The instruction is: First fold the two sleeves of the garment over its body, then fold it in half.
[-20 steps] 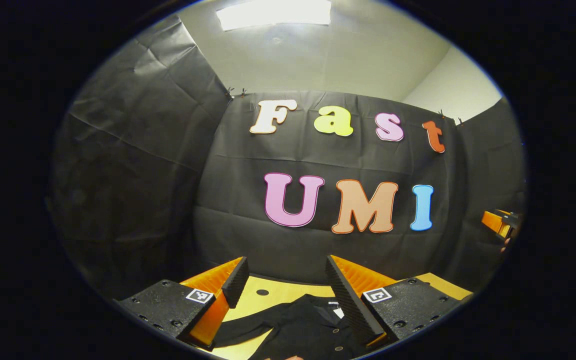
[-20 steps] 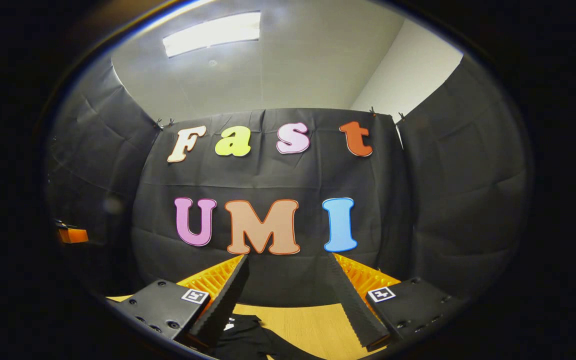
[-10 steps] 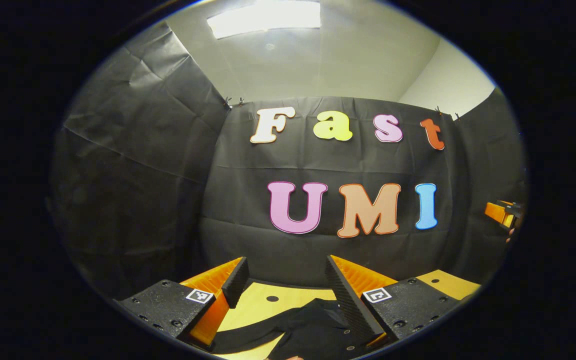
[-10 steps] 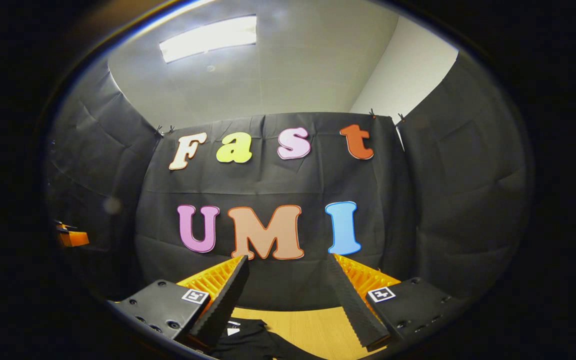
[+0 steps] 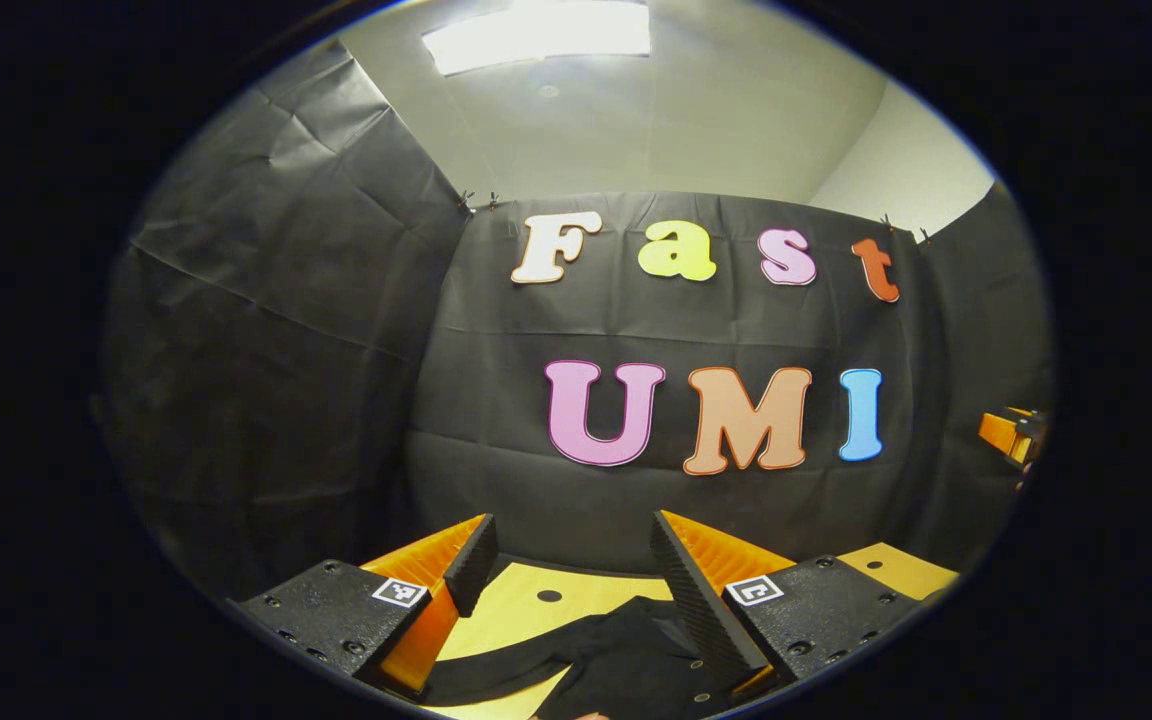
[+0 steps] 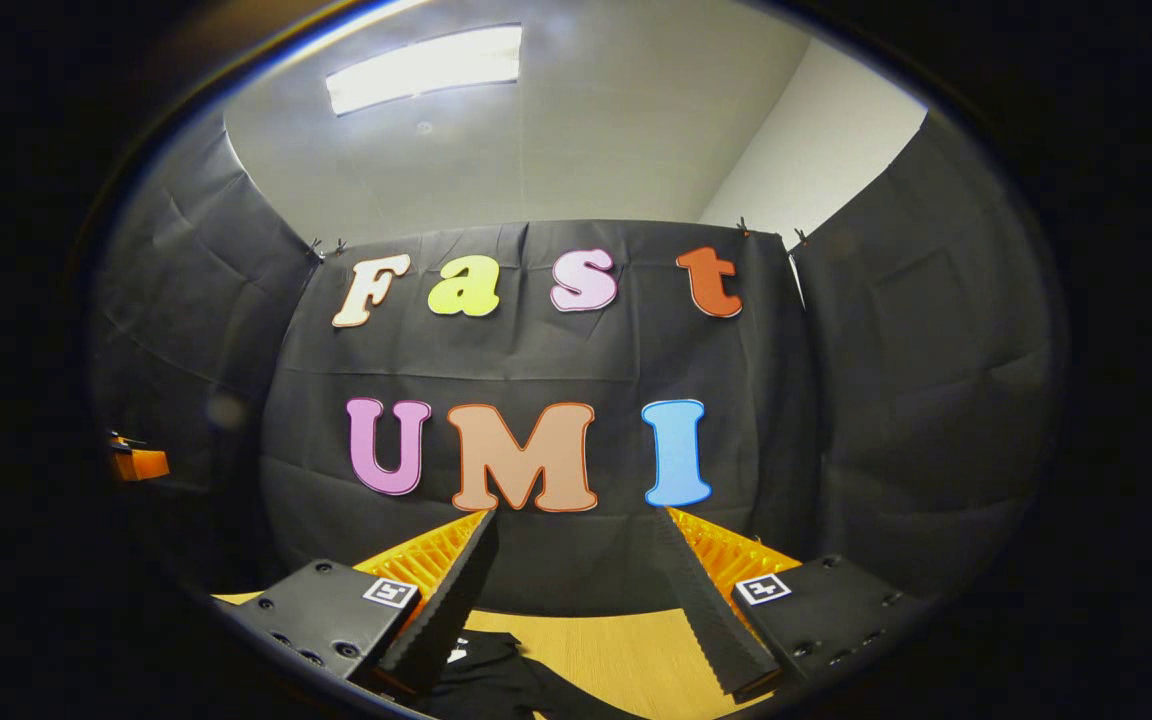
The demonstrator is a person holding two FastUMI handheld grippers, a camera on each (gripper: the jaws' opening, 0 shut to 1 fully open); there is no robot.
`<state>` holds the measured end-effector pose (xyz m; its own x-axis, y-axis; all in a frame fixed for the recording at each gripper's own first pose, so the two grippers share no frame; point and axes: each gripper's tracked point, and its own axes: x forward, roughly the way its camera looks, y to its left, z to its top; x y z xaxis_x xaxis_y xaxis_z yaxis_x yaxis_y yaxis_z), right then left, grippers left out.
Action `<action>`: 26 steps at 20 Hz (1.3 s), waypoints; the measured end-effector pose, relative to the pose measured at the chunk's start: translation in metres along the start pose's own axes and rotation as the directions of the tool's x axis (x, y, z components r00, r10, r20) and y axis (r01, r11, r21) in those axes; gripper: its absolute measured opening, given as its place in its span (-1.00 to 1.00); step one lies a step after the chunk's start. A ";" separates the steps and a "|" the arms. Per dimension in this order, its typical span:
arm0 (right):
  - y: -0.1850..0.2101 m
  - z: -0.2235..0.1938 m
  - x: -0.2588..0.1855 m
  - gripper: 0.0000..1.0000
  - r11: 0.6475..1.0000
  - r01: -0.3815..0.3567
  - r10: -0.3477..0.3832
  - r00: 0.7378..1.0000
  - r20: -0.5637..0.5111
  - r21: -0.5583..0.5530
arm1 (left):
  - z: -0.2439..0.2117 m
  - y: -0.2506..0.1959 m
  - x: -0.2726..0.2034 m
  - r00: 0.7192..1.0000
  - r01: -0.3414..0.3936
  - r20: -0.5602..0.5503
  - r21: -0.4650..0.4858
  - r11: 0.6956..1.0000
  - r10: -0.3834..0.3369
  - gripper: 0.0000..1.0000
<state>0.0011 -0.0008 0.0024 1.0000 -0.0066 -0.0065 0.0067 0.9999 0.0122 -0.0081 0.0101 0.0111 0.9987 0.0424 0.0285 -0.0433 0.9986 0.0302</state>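
A black garment lies on the wooden table, low in the left gripper view, with a sleeve stretching left. My left gripper hovers above it, open, nothing between its fingers. In the right gripper view another part of the black garment lies at the bottom left on the table. My right gripper is held above the table, open and holding nothing. The right gripper also peeks in at the right edge of the left gripper view, and the left gripper at the left edge of the right gripper view.
Black cloth walls enclose the booth on the far side and both flanks. A small dark hole marks the tabletop beyond the garment. A ceiling light glows overhead.
Both views shift only slightly; the left gripper has drifted a little, so the garment sits lower between its fingers. Both grippers stay open.
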 end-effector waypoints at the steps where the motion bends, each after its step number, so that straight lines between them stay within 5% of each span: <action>1: 0.000 0.001 0.000 0.98 1.000 0.000 0.000 1.000 0.002 -0.002 | -0.001 0.000 0.000 1.000 0.001 -0.002 -0.004 1.000 -0.001 0.84; 11: 0.005 0.017 -0.010 0.97 0.993 0.033 -0.022 0.996 0.091 -0.112 | -0.002 0.015 -0.004 0.999 -0.030 0.020 0.013 0.999 0.030 0.84; 26: -0.014 -0.036 -0.026 0.95 0.988 0.014 -0.025 0.997 -0.067 -0.151 | 0.002 -0.002 -0.005 0.999 0.007 0.034 0.031 0.999 -0.008 0.86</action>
<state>-0.0252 -0.0145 -0.0337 0.9968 -0.0307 -0.0741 0.0201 0.9901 -0.1389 -0.0130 0.0079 0.0129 0.9975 0.0336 0.0620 -0.0374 0.9974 0.0617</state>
